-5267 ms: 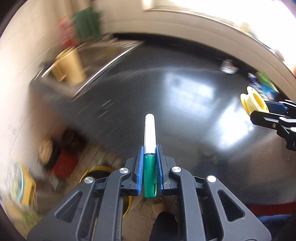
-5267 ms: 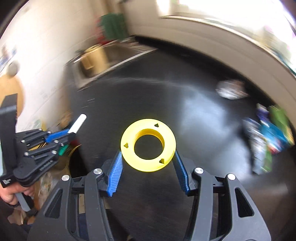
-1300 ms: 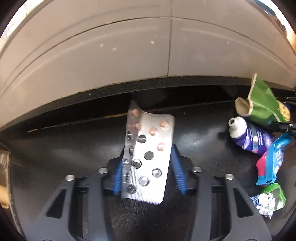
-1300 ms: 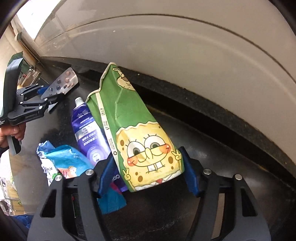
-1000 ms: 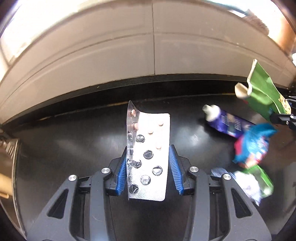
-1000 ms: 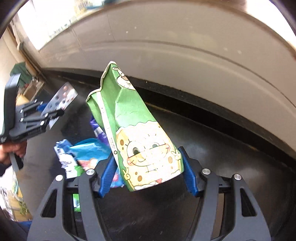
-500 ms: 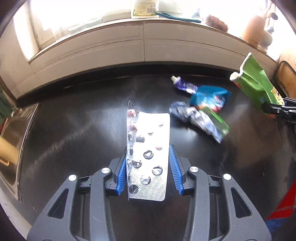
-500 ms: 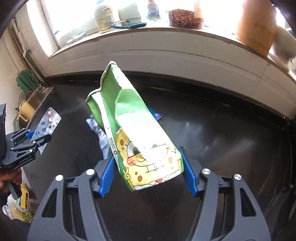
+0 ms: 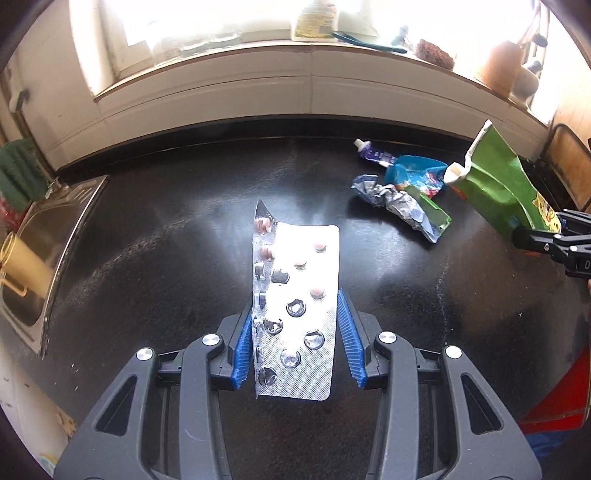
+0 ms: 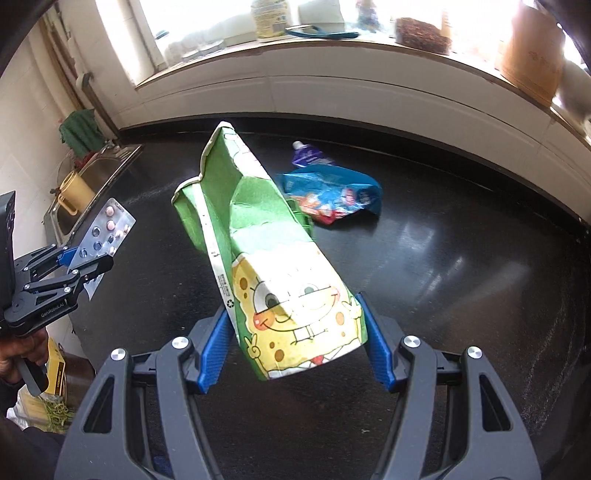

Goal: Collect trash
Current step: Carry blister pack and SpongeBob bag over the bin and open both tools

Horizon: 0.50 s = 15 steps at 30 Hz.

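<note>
My left gripper is shut on a silver pill blister pack and holds it above the black countertop. It also shows at the left of the right wrist view, with the blister pack. My right gripper is shut on a green SpongeBob carton, held above the counter. The carton also shows at the right of the left wrist view. A purple tube, a blue wrapper and a crumpled silver-green wrapper lie on the counter.
A steel sink with a yellow mug is at the counter's left end. A white wall and a windowsill with jars run along the back. A yellow box sits below the counter's left edge.
Both grippers have pulled back and up from the wall with their items still held. The trash pile now lies farther away on the counter.
</note>
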### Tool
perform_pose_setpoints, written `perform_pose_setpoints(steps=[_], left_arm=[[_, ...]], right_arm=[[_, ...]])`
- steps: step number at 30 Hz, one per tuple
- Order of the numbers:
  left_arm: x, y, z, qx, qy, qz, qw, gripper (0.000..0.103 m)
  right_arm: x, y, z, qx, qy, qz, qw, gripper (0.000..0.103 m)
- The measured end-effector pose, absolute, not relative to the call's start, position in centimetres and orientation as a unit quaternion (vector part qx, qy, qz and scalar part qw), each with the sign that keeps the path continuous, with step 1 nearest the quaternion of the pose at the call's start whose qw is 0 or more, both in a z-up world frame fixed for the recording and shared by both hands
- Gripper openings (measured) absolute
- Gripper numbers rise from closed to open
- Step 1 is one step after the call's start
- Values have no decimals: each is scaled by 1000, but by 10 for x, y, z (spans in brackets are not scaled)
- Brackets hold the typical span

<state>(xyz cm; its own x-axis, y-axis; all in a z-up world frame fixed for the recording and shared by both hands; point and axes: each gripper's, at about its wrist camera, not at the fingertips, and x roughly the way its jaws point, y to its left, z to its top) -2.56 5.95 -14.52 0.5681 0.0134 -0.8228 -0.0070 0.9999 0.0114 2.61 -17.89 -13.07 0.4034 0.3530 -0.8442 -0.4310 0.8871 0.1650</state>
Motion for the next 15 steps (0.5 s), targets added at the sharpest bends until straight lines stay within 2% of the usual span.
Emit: perform_pose_setpoints(steps=[7,15], left_arm=[[-70,108,-136,-22,448,78,890,41],[-168,182,-140,-79,446,211,866,41]], right_arm=[[15,-95,-128,-83,486,317,810,63],[-25,34,-137,-154,476,436,748,63]])
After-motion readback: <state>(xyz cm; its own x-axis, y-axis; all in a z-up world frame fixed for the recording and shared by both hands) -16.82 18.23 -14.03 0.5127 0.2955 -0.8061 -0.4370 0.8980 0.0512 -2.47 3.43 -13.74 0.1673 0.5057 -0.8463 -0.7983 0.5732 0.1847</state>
